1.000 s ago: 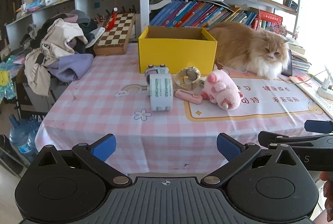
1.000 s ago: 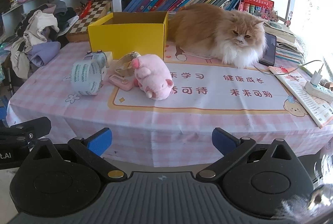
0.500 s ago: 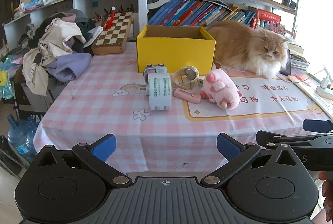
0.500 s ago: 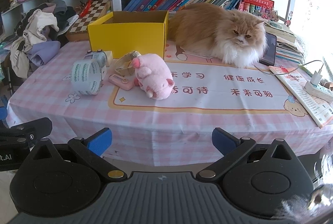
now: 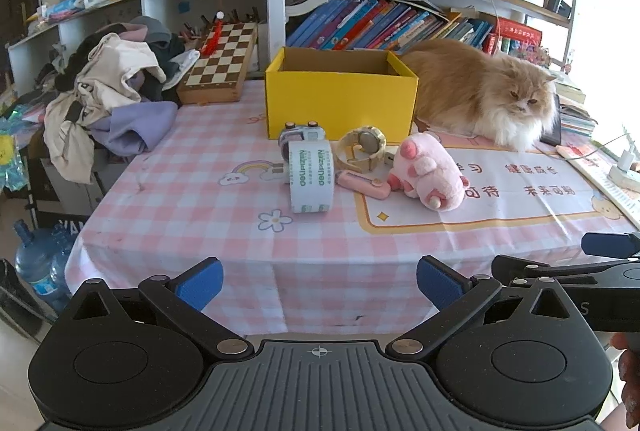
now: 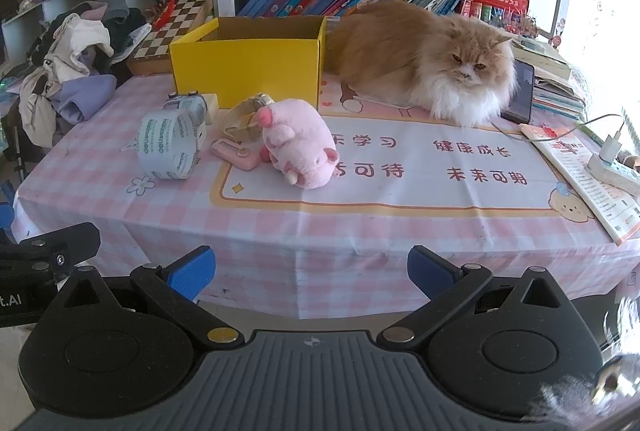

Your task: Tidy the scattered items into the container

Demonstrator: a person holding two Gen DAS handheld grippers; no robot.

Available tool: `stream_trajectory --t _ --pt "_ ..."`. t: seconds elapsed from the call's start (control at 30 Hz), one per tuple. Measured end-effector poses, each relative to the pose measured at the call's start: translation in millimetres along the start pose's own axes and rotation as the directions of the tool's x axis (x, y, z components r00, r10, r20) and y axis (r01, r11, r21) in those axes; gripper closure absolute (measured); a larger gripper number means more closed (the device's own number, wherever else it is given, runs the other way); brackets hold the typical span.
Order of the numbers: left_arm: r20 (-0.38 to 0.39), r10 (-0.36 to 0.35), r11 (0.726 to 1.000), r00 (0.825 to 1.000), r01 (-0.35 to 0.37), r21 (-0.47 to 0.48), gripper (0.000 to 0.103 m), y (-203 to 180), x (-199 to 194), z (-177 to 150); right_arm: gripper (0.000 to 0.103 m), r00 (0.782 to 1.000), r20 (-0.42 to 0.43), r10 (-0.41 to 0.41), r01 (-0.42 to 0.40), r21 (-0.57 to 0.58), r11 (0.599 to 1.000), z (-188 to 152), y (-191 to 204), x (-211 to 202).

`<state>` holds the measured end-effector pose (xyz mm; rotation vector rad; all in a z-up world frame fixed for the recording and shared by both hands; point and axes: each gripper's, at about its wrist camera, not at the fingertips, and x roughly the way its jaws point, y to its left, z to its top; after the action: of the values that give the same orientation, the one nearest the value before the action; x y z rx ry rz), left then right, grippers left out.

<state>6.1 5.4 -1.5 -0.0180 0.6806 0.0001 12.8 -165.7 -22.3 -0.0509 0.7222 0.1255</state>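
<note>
An open yellow box (image 5: 340, 99) (image 6: 248, 67) stands at the back of the pink checked table (image 5: 192, 191). In front of it lie a roll of tape (image 5: 311, 181) (image 6: 170, 145) on its edge, a small toy car (image 5: 302, 133) (image 6: 186, 105), a cream watch (image 5: 362, 147) (image 6: 244, 117), a pink flat case (image 5: 362, 185) (image 6: 234, 153) and a pink plush pig (image 5: 426, 171) (image 6: 298, 143). My left gripper (image 5: 318, 281) is open, short of the table's front edge. My right gripper (image 6: 310, 271) is open too, beside it on the right, and holds nothing.
An orange and white cat (image 5: 480, 99) (image 6: 424, 63) lies right of the box. A chessboard (image 5: 220, 65) and a heap of clothes (image 5: 108, 91) sit at the back left. A power strip with cable (image 6: 612, 167) and a booklet (image 6: 592, 187) occupy the right edge. Water bottles (image 5: 36, 263) stand on the floor.
Both grippers have drifted slightly; the table and its items sit a little differently in view. Nothing was picked up, and both stay open.
</note>
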Motion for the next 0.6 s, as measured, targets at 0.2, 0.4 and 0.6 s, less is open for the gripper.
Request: stream_trajectory --t 0.2,0.4,0.6 --pt "-0.006 0.000 1.000 1.000 0.000 -0.005 0.000 2.4 1.3 -0.8 0.000 1.000 -0.007 0.000 0.000 0.002 1.000 1.0 0.5 2.0" --pt "-0.007 -0.014 1.000 1.000 0.014 -0.003 0.000 1.6 1.8 -0.6 0.000 1.000 -0.012 0.005 -0.005 0.007 1.000 1.9 0.1 2.6" --pt "-0.012 -0.013 1.000 1.000 0.013 0.005 0.000 0.4 2.4 -1.5 0.000 1.000 -0.006 0.001 -0.001 0.004 1.000 1.6 0.1 1.8"
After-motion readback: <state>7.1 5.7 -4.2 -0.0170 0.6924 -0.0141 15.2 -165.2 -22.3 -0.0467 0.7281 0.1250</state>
